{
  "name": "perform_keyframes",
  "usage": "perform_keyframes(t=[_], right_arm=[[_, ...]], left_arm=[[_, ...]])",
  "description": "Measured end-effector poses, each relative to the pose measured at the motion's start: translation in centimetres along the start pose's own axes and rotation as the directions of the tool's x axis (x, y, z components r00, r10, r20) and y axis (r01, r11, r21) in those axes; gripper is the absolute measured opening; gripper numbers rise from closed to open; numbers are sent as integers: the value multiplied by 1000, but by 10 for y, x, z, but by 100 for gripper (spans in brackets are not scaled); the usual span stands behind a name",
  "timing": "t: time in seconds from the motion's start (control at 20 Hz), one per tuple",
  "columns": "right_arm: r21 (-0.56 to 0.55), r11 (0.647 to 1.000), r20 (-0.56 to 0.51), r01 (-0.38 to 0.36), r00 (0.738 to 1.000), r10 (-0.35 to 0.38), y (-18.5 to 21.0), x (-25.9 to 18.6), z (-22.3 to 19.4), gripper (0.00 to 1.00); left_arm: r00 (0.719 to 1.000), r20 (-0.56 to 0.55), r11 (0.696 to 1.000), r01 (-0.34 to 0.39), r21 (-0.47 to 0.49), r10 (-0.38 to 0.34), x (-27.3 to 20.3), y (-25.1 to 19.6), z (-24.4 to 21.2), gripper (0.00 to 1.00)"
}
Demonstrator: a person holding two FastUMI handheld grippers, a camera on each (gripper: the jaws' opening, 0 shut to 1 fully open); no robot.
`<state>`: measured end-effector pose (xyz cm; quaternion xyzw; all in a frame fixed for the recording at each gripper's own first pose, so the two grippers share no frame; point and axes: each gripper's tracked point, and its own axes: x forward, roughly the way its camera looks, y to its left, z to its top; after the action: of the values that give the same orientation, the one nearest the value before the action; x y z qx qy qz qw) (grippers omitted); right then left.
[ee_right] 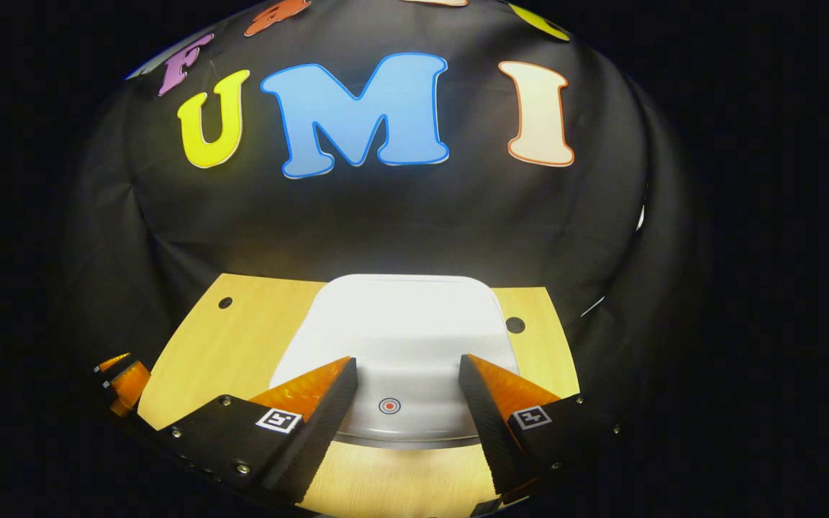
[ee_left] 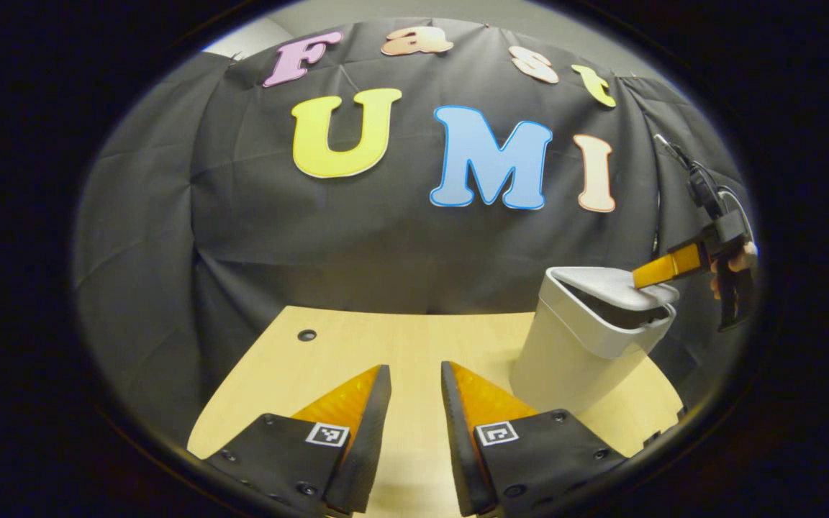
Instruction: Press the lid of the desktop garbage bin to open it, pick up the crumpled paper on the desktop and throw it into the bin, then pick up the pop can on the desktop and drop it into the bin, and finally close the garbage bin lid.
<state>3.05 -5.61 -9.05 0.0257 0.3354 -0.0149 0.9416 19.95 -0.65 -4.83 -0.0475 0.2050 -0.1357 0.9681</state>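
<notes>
desk [ee_right: 191, 345]; bin lid [ee_right: 400, 324] under right tongs [ee_right: 407, 385]

Bin [ee_left: 573, 352] smooth matt plastic (lid [ee_right: 404, 324] too); desktop [ee_left: 386, 345] pale wood.

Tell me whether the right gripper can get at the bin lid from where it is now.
Probably yes. The right gripper hangs open directly over the bin lid, fingers either side of its press mark, nothing between. In the left gripper view its fingers are right at the lid.

bin [ee_left: 573, 345] base hidden behind left gripper [ee_left: 415, 392] finger | right gripper [ee_left: 663, 270] and hand cut off at edge | lid [ee_right: 404, 338] front corners behind fingers
</notes>
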Motion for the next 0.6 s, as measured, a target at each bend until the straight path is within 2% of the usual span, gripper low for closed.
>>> perform_keyframes(t=[0.15,0.25,0.5,0.6], right_arm=[[-18,1000,-29,2,1000,-3,-1,2,-15,91],[-28,1000,-29,4,1000,-4,-1,0,-13,92],[-21,1000,-24,-4,1000,3,-1,4,-18,92],[-26,1000,-20,1,1000,-2,0,3,-19,92]], left_arm=[[1000,-3,1000,-3,2,3,-1,1,0,50],[1000,-4,1000,-3,4,3,0,1,1,52],[1000,-12,1000,10,3,-10,3,-7,-3,48],[1000,-15,1000,16,8,-16,3,-10,-3,50]])
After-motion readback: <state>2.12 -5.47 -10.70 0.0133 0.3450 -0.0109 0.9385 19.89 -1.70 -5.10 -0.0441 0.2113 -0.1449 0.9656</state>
